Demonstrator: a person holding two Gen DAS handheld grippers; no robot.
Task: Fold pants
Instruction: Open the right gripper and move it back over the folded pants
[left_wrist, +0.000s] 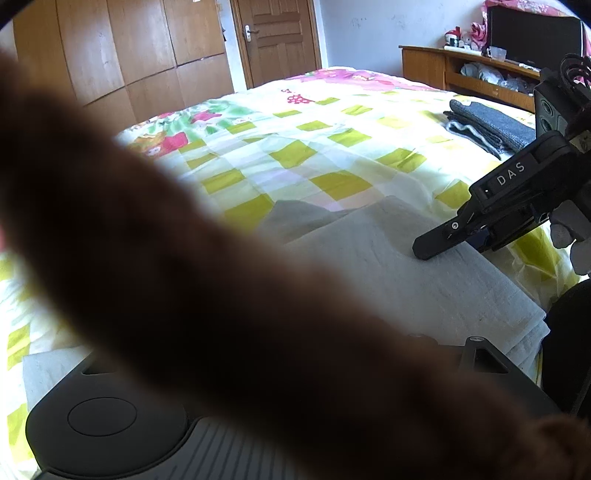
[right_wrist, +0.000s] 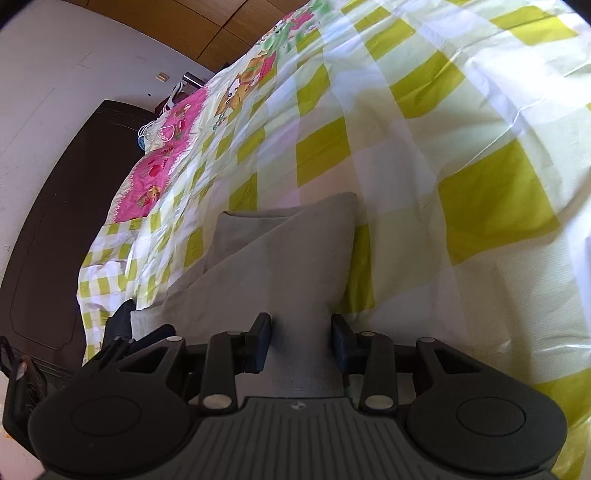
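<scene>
Light grey pants lie folded flat on the checked bed cover. My right gripper, held by a gloved hand, rests its tips on the pants' far right part. In the right wrist view the right gripper is open, and a strip of the grey pants runs between its blue pads. A blurred dark brown shape close to the lens hides my left gripper's fingers. Only its base and one link show.
A folded dark grey garment lies at the bed's back right, in front of a wooden shelf unit. A wardrobe and door stand beyond the bed. A dark floor panel runs along the bed's left edge.
</scene>
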